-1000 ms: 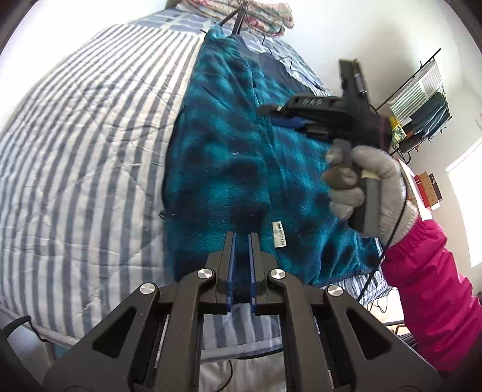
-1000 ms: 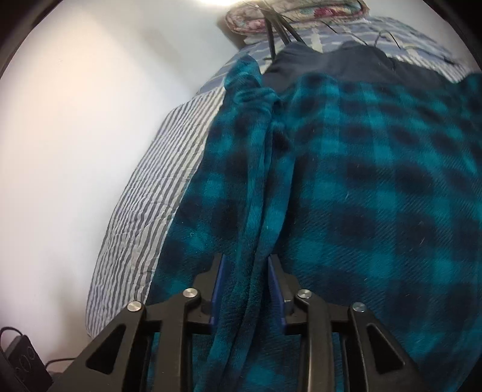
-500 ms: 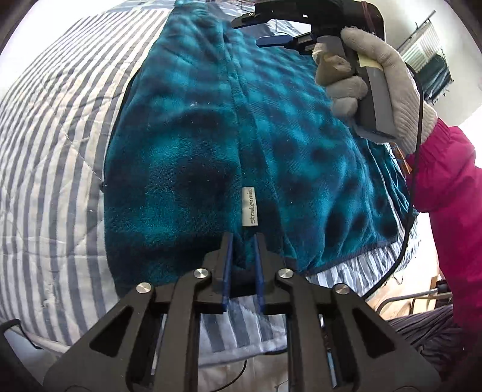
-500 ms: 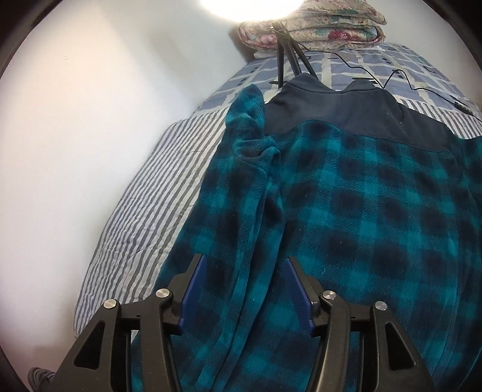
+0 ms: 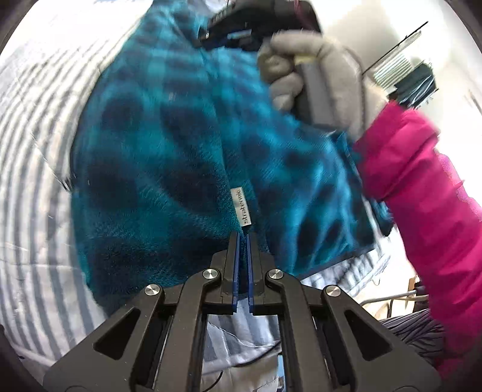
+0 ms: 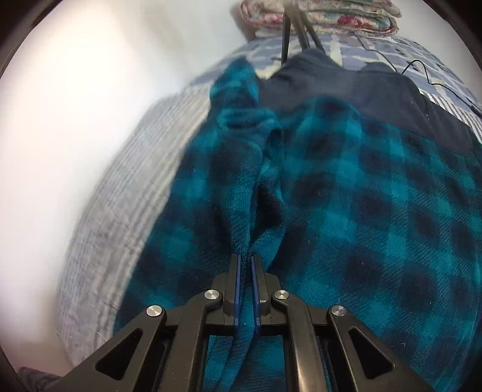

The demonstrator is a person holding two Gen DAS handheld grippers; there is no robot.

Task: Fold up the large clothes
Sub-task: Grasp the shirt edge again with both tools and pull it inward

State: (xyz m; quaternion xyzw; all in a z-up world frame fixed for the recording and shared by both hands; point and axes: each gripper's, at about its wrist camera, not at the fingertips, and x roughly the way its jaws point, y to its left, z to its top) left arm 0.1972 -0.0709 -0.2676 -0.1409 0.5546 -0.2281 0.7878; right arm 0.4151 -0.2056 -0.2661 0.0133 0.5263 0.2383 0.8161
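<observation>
A teal and dark blue plaid fleece garment (image 5: 168, 156) lies spread on a striped bed (image 5: 33, 169). My left gripper (image 5: 242, 238) is shut on its near hem, just below a small white label (image 5: 242, 209). My right gripper (image 6: 244, 259) is shut on a raised fold of the same fleece (image 6: 361, 196), beside its sleeve (image 6: 238, 105). The right gripper also shows in the left wrist view (image 5: 223, 33), held by a grey-gloved hand (image 5: 316, 75) over the far side of the garment. The garment has a dark navy yoke (image 6: 361, 87).
Folded floral bedding (image 6: 319, 15) and black tripod legs (image 6: 286, 33) stand at the head of the bed, with a thin cable (image 6: 427, 75) beside them. A white wall (image 6: 75, 105) runs along the bed. A rack (image 5: 406, 72) stands to the right.
The left gripper moved onto the hem and closed on it. The right gripper, open half a second ago, has closed on a fold of fleece. The view is blurred by motion.
</observation>
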